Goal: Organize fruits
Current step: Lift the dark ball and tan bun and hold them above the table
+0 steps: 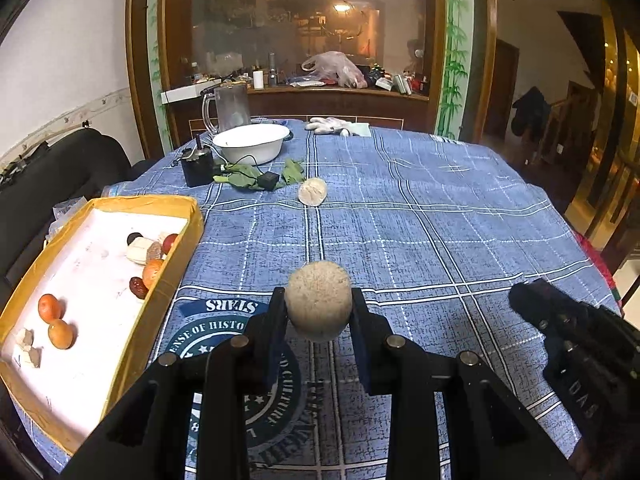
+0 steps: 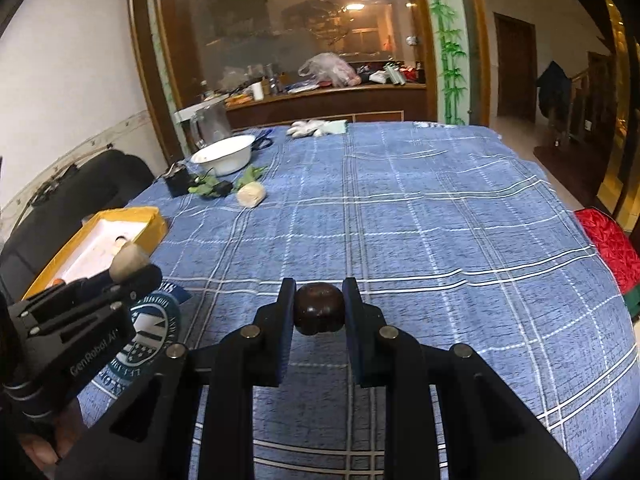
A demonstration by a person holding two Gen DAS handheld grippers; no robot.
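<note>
The left claw (image 1: 319, 308) is clamped on a pale, rough ball (image 1: 319, 304), one finger on each side, holding it above the blue checked cloth (image 1: 440, 240) that covers the worktop. The right claw (image 2: 319, 304) grips a dark, glossy round fruit (image 2: 319, 309) the same way, also clear of the cloth. In the right wrist view the left claw shows at the left edge with the ball at its tip, near the yellow box (image 2: 158, 226).

That box (image 1: 176, 268) sits at the left side of the worktop, white inside. In it lie two orange fruits (image 1: 56, 320) near the front, some pale chunks (image 1: 28, 346) beside them, and a cluster along the right wall: a red date (image 1: 138, 288), another orange fruit (image 1: 153, 272), a white piece (image 1: 138, 250), a dark one (image 1: 134, 237) and a red one (image 1: 171, 242).

Further back on the cloth a second pale ball (image 1: 312, 191) rests just beside green leaves (image 1: 240, 178). A small black box (image 1: 197, 168) with a cable stands to their left, a white bowl (image 1: 252, 144) behind them, a clear jug (image 1: 228, 108) behind that. White gloves (image 1: 330, 125) lie at the far edge.
</note>
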